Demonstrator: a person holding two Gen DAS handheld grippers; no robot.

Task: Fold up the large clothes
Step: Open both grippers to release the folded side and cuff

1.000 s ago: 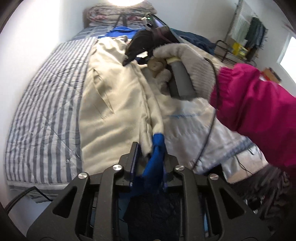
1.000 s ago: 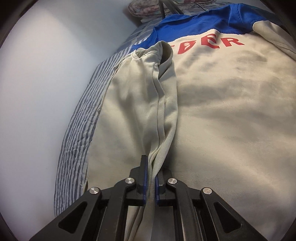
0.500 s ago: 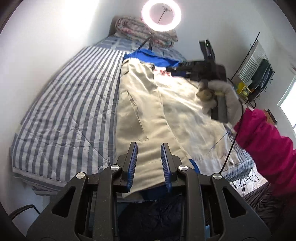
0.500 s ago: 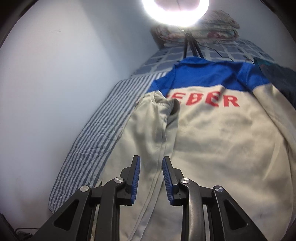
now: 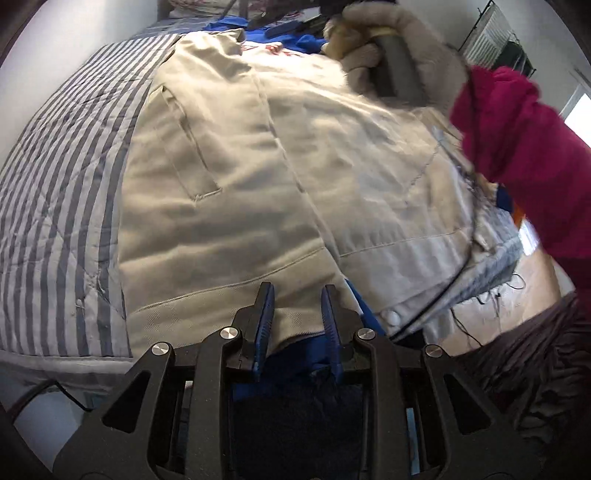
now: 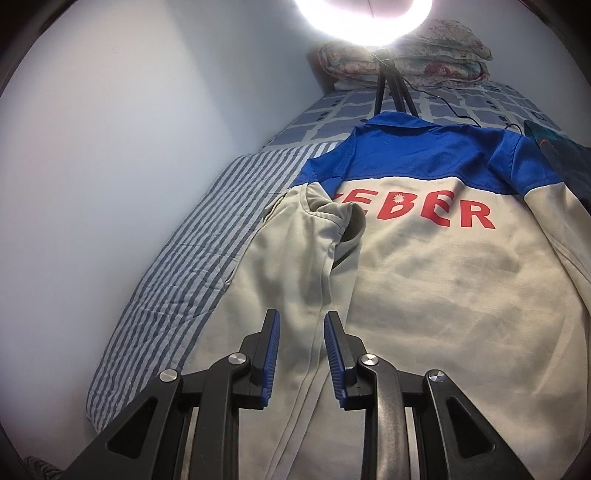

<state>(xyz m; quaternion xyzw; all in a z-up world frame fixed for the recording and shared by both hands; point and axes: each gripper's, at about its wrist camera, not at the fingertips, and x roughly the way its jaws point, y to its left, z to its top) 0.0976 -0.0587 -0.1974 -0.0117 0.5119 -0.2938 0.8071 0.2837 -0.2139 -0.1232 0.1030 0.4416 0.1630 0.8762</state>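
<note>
With the left side of the cream-and-blue zip jacket [image 6: 424, 295] folded inward on the striped bed [image 5: 62, 177], both the left gripper [image 5: 297, 312] and right gripper [image 6: 301, 345] hang empty and parted, leaving its right side unfolded.

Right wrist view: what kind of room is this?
Most likely a bedroom: a jacket lies spread on a bed with a striped quilt, folded floral bedding is stacked at its far end, and a ring light stands there.
</note>
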